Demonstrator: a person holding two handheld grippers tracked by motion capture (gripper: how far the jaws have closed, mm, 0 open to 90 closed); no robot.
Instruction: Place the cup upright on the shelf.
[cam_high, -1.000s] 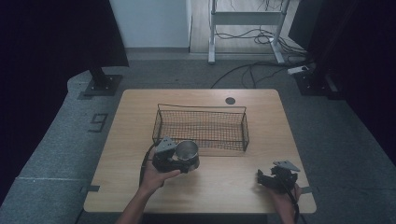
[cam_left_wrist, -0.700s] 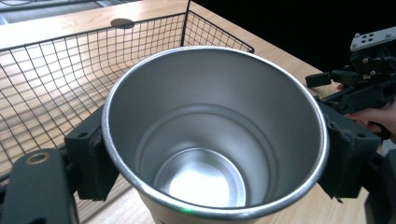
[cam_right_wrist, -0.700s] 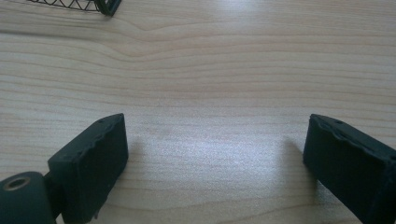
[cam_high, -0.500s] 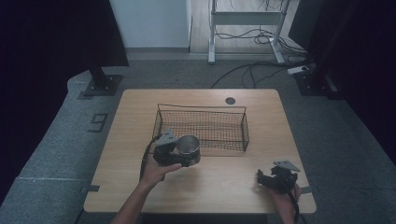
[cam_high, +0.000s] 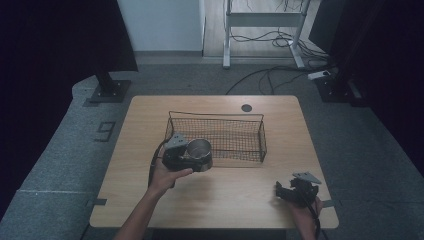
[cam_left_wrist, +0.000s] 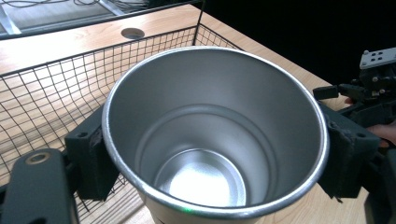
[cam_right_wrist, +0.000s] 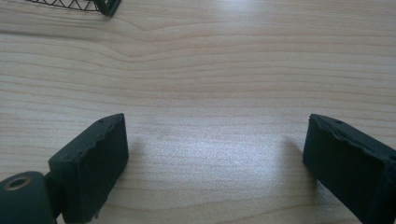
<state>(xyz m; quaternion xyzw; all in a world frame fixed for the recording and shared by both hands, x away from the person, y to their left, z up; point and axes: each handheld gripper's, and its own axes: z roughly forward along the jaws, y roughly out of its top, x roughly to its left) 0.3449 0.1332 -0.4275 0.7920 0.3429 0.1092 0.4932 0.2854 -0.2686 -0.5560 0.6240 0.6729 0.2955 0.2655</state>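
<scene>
A shiny metal cup (cam_high: 199, 148) hangs upright just in front of the wire basket's (cam_high: 215, 116) near left wall. My left gripper (cam_high: 197, 161) is shut on it. In the left gripper view the black pads (cam_left_wrist: 92, 157) press the cup (cam_left_wrist: 219, 135) from both sides, just below its rim, and the cup is empty inside. My right gripper (cam_high: 281, 191) rests low at the table's front right. Its jaws stand wide open over bare wood in the right gripper view (cam_right_wrist: 215, 158).
The wire basket (cam_left_wrist: 46, 88) is long, black and empty, set across the table's middle; its corner (cam_right_wrist: 105, 5) shows at the top of the right gripper view. A round cable hole (cam_high: 246, 107) lies behind it. The right gripper (cam_left_wrist: 373, 88) shows beyond the cup.
My left hand has carried the cup a little up and away from me, to the right, closer to the basket's near wall. The right gripper has stayed put.
</scene>
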